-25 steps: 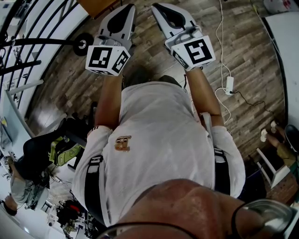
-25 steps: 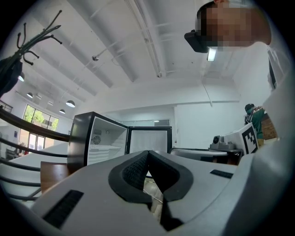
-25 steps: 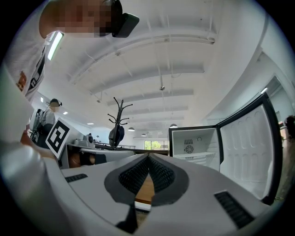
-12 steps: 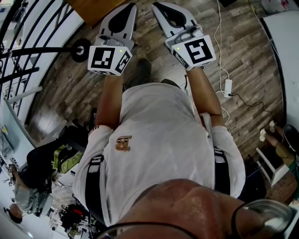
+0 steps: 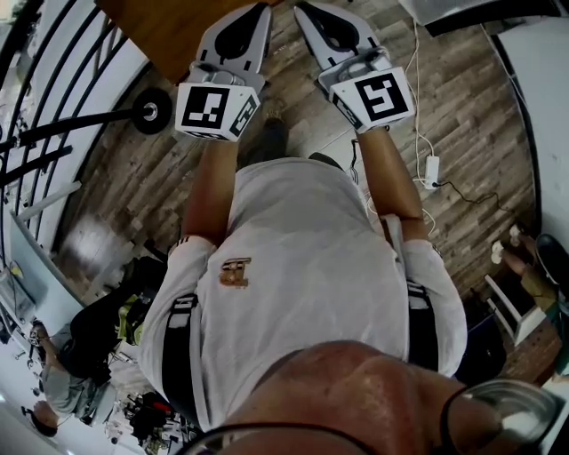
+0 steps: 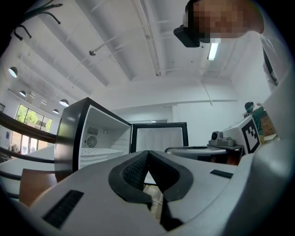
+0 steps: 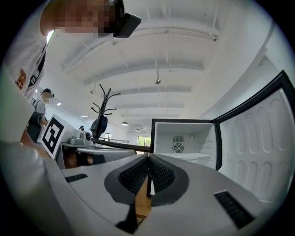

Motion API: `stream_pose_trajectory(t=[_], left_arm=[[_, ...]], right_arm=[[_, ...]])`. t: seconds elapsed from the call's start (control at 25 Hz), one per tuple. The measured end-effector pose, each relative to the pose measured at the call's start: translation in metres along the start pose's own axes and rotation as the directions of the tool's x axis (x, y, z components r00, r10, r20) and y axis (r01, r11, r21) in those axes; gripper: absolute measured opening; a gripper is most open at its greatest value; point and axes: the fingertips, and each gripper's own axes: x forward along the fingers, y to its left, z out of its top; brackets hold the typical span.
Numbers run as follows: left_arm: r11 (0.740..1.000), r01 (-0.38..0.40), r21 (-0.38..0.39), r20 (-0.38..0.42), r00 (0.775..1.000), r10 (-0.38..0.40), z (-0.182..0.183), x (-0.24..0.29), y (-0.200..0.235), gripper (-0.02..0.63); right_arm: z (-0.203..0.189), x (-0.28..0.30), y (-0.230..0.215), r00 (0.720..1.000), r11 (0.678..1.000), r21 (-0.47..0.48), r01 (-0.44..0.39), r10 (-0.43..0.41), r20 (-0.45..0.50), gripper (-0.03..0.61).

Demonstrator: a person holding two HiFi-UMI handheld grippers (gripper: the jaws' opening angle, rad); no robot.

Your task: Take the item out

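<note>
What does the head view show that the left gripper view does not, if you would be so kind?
Only the head view shows the white power strip lying on the plank floor, a black caster wheel and the left marker cube on the left gripper. Only the left gripper view shows the white inside of the open fridge, its round fan vent, the ceiling, and that gripper's jaws closed together with nothing between them. Both show the right gripper and the right marker cube.
</note>
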Motion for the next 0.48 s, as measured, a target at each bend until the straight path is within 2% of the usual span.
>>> stream_pose_trajectory(t=[0.48], left_arm=[[0.999, 0.037, 0.0, -0.001, 0.999, -0.037, -0.027, 0.104, 0.124, 0.018]], right_arm=[[-0.036, 0.135, -0.082, 0.996, 0.997, 0.017, 0.077, -0.076, -0.052, 0.033]])
